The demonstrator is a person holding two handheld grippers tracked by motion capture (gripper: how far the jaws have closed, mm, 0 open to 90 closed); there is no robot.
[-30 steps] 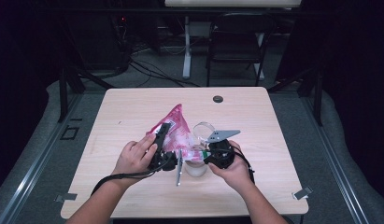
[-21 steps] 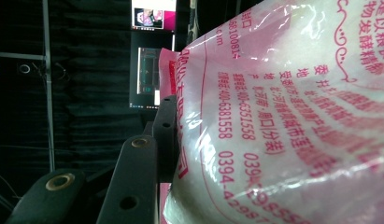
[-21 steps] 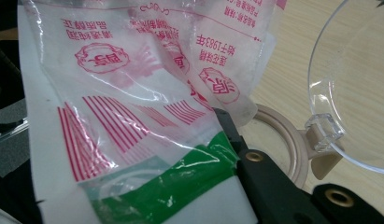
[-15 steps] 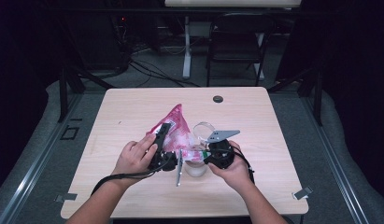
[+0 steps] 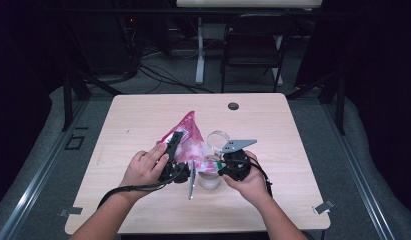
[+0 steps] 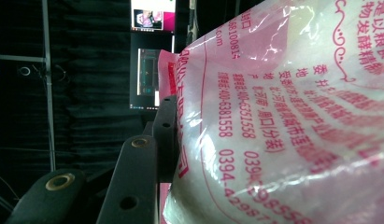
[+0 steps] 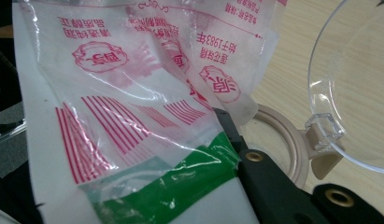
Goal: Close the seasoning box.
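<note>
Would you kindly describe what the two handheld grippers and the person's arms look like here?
Both are black. The left gripper has long flat jaws with round holes, some brass-ringed, and a black cable trailing back along the forearm. The right gripper is compact, carries a grey three-cornered plate on top, and has its own black cable. The forearms are bare, with no sleeves in sight.

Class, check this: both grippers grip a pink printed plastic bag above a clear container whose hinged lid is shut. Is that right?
Not quite. The lid is swung open, not shut: the right gripper view shows it standing up from its hinge beside the container's rim. The rest holds: the left gripper and the right gripper both grip the pink printed plastic bag.
</note>
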